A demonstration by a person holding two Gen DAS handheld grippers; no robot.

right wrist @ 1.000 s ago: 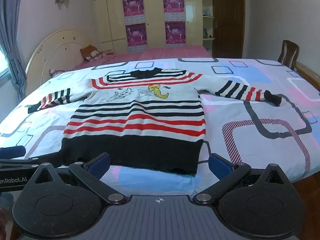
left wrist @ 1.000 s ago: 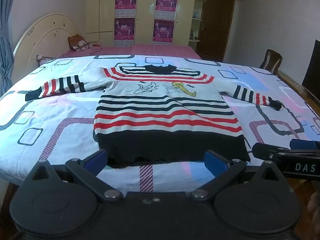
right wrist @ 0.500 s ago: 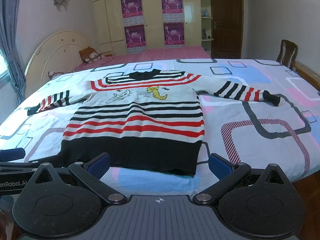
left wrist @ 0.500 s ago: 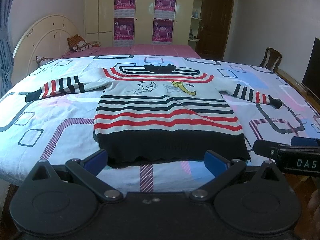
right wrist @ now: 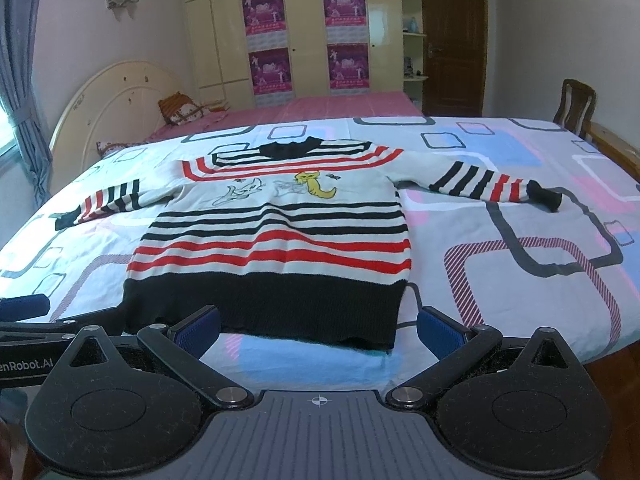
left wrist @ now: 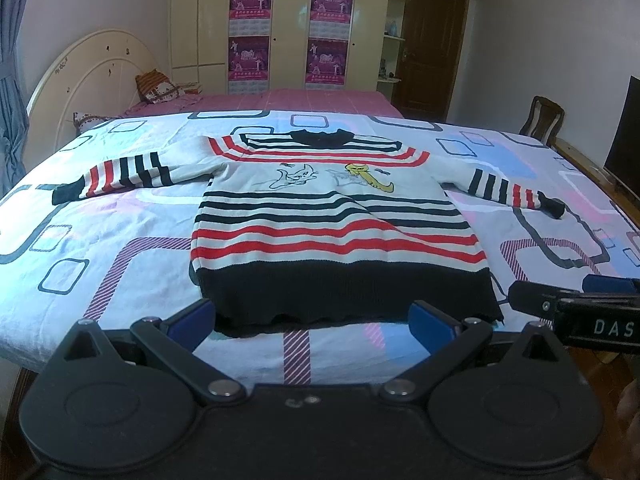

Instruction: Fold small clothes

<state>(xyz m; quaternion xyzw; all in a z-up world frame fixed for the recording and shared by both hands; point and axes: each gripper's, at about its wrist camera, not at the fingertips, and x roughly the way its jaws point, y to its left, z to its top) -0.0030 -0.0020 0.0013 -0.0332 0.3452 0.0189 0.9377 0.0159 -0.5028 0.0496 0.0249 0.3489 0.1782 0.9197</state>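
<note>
A small striped sweater (left wrist: 332, 220) lies flat on the bed, front up, both sleeves spread out, black hem nearest me. It has red, black and white stripes and a cartoon print on the chest. It also shows in the right wrist view (right wrist: 276, 240). My left gripper (left wrist: 312, 322) is open and empty, just short of the hem. My right gripper (right wrist: 318, 330) is open and empty, near the hem's right part. The right gripper's finger shows in the left wrist view (left wrist: 576, 308).
The bed sheet (left wrist: 120, 240) is white with square patterns. A cream headboard (left wrist: 92, 76) and pillows stand at the far left. A wooden chair (right wrist: 576, 104) stands at the right. Wardrobes (left wrist: 288, 24) and a door line the back wall.
Both grippers have risen and tilted slightly, so the sweater sits a little lower in view. Nothing was gripped or moved.
</note>
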